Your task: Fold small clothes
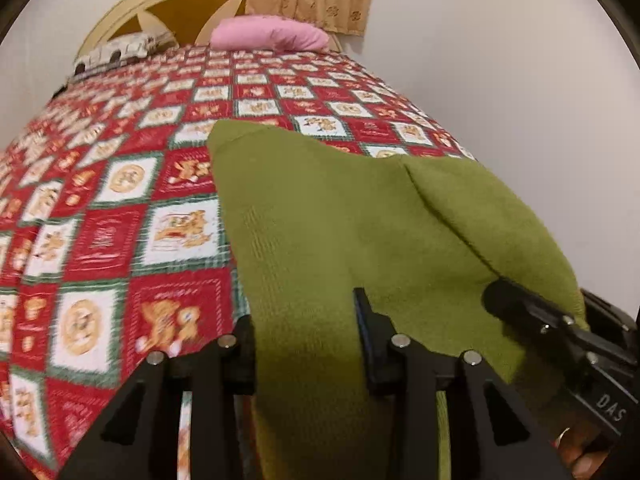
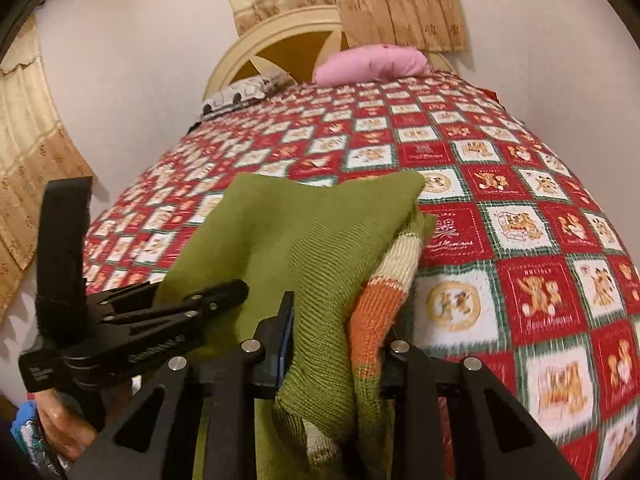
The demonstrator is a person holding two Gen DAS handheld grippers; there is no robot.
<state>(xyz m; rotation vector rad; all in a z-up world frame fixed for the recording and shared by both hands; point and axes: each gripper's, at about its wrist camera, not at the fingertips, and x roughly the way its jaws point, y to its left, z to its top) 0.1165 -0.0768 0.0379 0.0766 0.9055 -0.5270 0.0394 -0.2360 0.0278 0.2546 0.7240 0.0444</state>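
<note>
light: warm, even indoor | blur: slight motion (edges) | fisheye: dark corners

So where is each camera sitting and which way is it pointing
Left wrist: on the left gripper, facing up the bed to the headboard; its fingers hold the green sweater, right gripper alongside.
Right wrist: on the right gripper, same direction; fingers grip the sweater, left gripper alongside.
Shared: sweater, bed, pink pillow.

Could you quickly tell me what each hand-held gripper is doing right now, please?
Left hand-held gripper: shut on the green sweater.
Right hand-held gripper: shut on the green sweater too.
</note>
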